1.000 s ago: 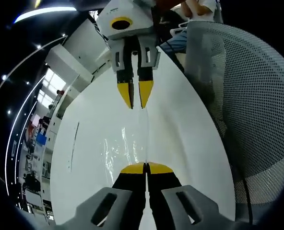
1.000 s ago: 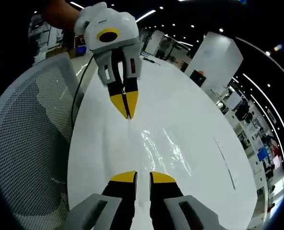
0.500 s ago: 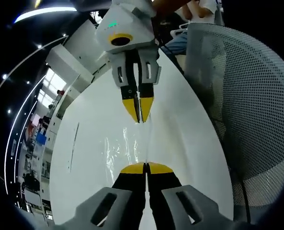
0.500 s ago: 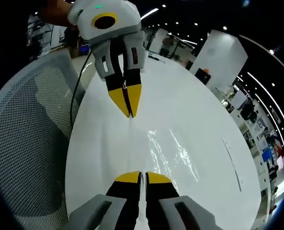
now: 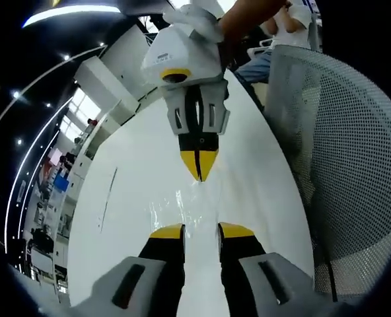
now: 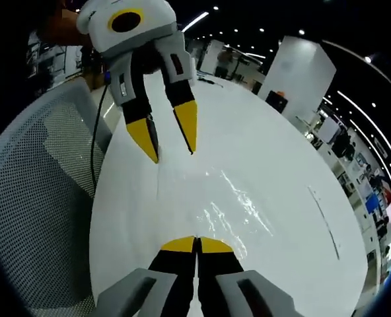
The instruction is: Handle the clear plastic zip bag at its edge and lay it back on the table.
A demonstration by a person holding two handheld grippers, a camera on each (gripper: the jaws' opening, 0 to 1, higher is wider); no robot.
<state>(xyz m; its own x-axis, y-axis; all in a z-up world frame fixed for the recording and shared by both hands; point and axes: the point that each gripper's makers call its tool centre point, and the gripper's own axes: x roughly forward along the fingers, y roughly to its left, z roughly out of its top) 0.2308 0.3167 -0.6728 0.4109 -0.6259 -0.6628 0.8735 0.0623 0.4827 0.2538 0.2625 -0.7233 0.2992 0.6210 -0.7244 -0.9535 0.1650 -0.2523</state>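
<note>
Bag (image 6: 232, 208), clear and glossy, on white table (image 6: 281, 165); right fingers (image 6: 197, 245) pinching its edge, left fingers (image 5: 200, 230) apart.

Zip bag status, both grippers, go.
Left gripper open, off the bag. Right gripper shut on zip bag edge. Bag mostly on table. Mesh chair alongside, not in the way.

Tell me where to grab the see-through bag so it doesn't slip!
Pinch the clear bag by its thin edge, the way the right gripper does with jaws shut. It lies flat and slick on the white table, so come in low from the side and close on the rim.
</note>
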